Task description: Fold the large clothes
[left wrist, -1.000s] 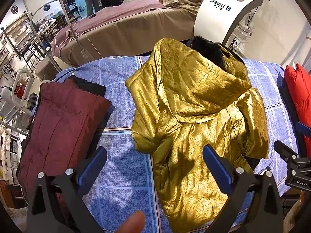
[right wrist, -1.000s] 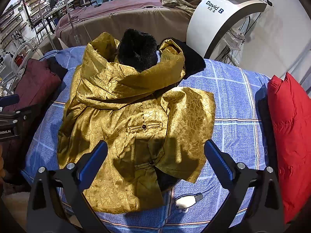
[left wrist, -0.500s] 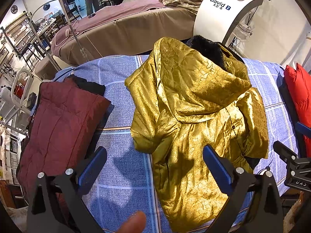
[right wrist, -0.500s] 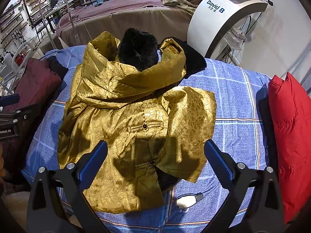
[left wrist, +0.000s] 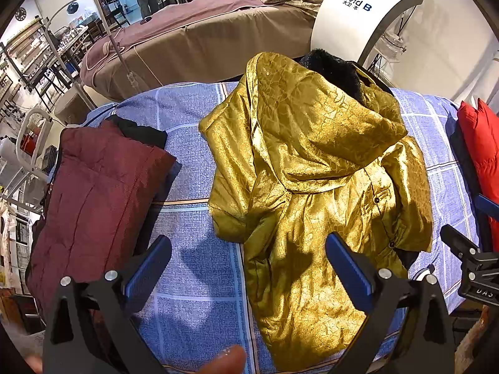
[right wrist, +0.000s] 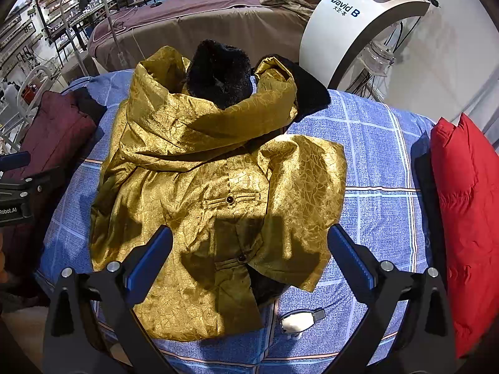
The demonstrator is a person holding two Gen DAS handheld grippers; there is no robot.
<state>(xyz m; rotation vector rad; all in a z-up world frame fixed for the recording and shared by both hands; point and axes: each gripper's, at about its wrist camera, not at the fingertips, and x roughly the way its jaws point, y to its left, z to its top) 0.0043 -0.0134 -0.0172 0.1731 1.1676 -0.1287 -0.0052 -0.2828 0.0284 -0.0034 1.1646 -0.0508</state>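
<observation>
A shiny gold hooded jacket (left wrist: 315, 168) with black fur lining lies on the blue checked bedspread (left wrist: 193, 143), sleeves folded in over its front. It also shows in the right wrist view (right wrist: 199, 168). My left gripper (left wrist: 249, 265) is open and empty, held above the jacket's lower left edge. My right gripper (right wrist: 249, 258) is open and empty, held above the jacket's lower front. Neither touches the cloth.
A folded maroon quilted garment (left wrist: 90, 193) lies at the left of the bed. A red padded garment (right wrist: 464, 205) lies at the right edge. A small white object (right wrist: 299, 319) sits near the jacket's hem. A white machine (right wrist: 352, 25) and another bed stand behind.
</observation>
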